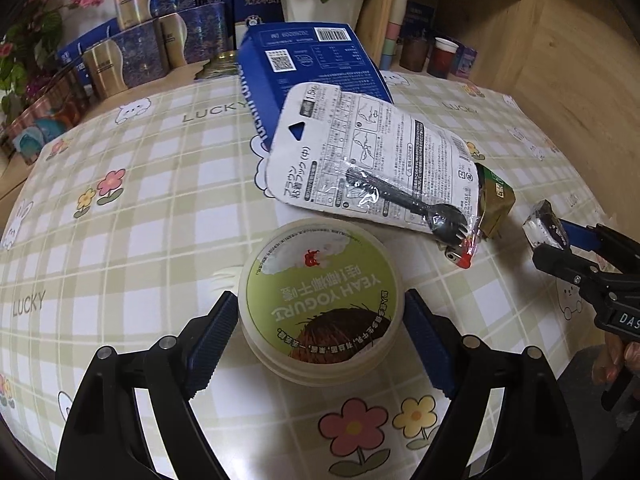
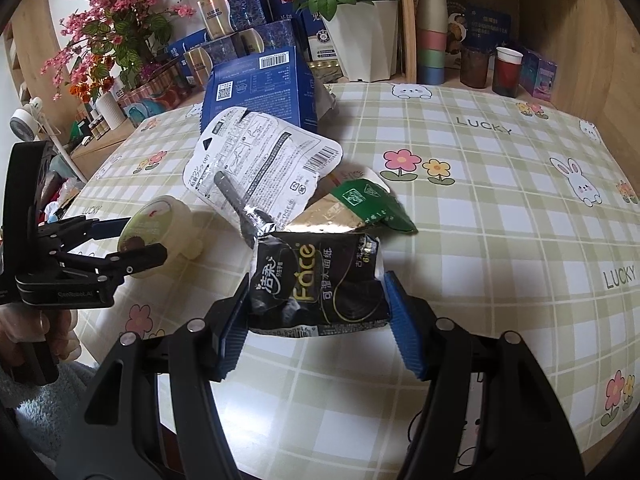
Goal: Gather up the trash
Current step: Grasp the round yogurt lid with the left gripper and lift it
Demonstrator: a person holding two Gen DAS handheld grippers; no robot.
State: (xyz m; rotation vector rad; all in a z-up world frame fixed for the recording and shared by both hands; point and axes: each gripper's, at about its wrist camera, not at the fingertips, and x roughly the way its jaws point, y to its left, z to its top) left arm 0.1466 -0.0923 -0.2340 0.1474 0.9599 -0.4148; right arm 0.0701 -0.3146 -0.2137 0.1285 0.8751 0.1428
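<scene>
On my left, the left tongs (image 1: 320,332) straddle the yogurt tub (image 1: 320,300), which I see tilted with its green lid toward the camera. The pads sit against the tub's sides, so I read it as clamped, though on the right side a sliver of gap may remain; the fisheye makes that hard to call. From the right wrist view the tub seems raised off the desk (image 1: 140,200), carried rather than resting.

Toward the middle, a white backing card (image 1: 372,152) lies propped on a blue box (image 1: 312,64), with a wrapped black spork (image 1: 404,196) across it and a green-and-gold packet (image 2: 360,208) just beside its lower edge. These are still on the desk, uncollected.

On the right, the right tongs (image 2: 316,320) are clamped on a black tissue pack (image 2: 316,284), crumpled, both pads pressing its ends.

So I judge the step in hand as picking up: each hand has one piece of trash. No bin shows in either view, so the next move calls for carrying both pieces to wherever the trash goes, releasing them, then returning for the card, spork and packet.
</scene>
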